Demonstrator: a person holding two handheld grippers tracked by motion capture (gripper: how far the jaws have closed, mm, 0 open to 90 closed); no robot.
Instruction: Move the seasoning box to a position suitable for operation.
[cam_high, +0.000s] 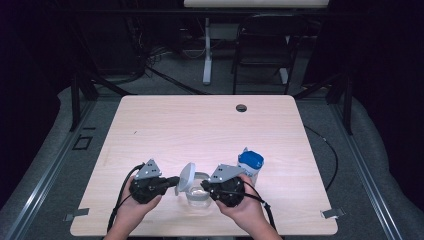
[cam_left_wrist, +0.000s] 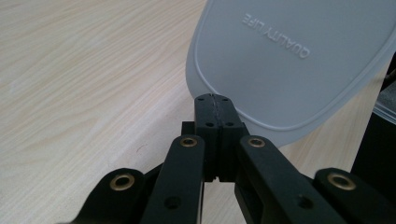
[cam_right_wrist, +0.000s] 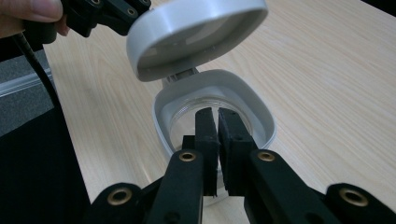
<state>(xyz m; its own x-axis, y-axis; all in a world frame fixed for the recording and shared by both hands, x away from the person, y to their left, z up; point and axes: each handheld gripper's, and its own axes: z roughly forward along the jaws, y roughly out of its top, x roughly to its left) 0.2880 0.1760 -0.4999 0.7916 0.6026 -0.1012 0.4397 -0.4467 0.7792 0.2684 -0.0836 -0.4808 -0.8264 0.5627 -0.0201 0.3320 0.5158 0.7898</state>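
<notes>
Lid (cam_left_wrist: 289, 60) of the clear container (cam_high: 198, 192) near the tabletop's (cam_high: 200, 125) front edge is already swung up, clamped at its rim by the left gripper (cam_high: 176, 181). Right gripper (cam_right_wrist: 218, 122), jaws nearly together on nothing, hovers over the open container; filling or emptying it remains.

- Both forearms enter from the near edge, hands close together, each wrapped around a gripper body.
- left gripper (cam_high: 176, 182): points toward the right hand, jaws pressed together, pinching a thin edge.
- right gripper (cam_high: 204, 186): points toward the left hand, jaws nearly together with a narrow slit between the pads.
</notes>
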